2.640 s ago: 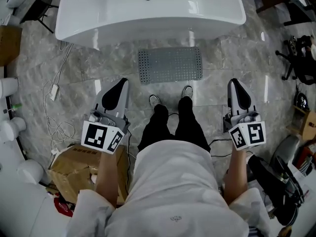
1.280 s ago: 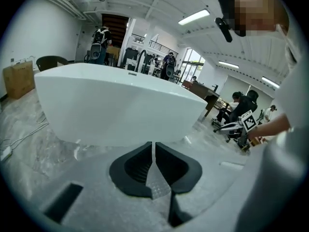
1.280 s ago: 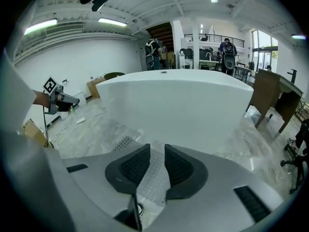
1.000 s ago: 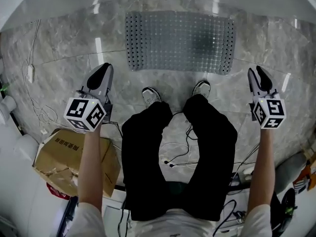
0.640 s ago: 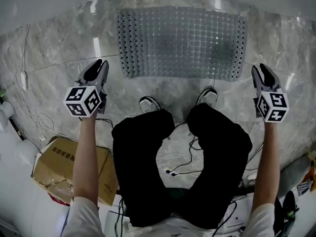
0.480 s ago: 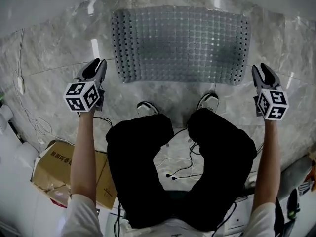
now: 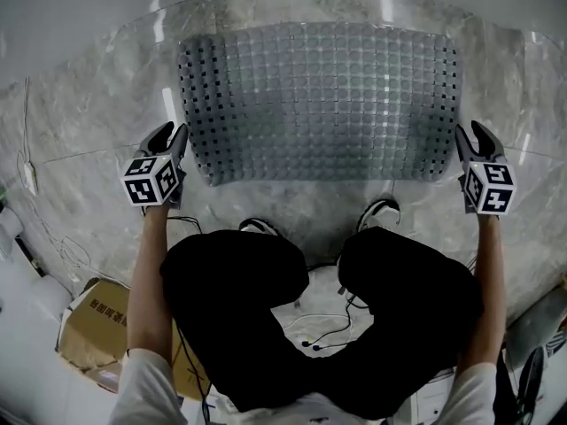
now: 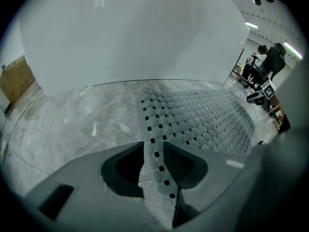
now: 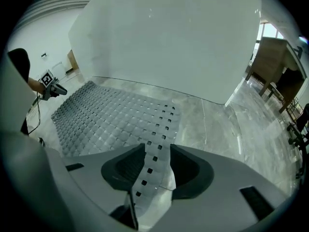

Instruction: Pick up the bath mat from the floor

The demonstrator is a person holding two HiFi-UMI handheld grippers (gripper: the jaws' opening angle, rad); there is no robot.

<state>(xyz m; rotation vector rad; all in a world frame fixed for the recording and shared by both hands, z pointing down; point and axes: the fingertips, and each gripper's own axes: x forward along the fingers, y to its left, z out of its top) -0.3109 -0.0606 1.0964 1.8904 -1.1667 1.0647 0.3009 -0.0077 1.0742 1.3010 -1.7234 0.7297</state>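
Box (image 7: pixel 89 312): cardboard, seen on the floor (image 7: pixel 80 122) at the lower left of the head view, partly hidden by the person's left arm.
Left claw (image 7: pixel 171 133): held low at the near left corner of the bath mat (image 7: pixel 319 96). Its jaws are apart and being opened. In the left gripper view the mat's perforated left edge is seen running between them, with no pad pressed on it.
Bath mat: grey, covered in small raised squares, with rows of holes along both short edges. It is laid flat on the marbled floor, its far long side close to the foot of the white bathtub (image 8: pixel 130 33).
Shoes (image 7: pixel 381 211): two, set on the floor just beside the mat's near edge, between the two claws.
Right claw (image 7: pixel 471 133): held low at the mat's near right corner. Its jaws are likewise apart and being opened. In the right gripper view the holed right edge is seen lying in the gap, not clamped.
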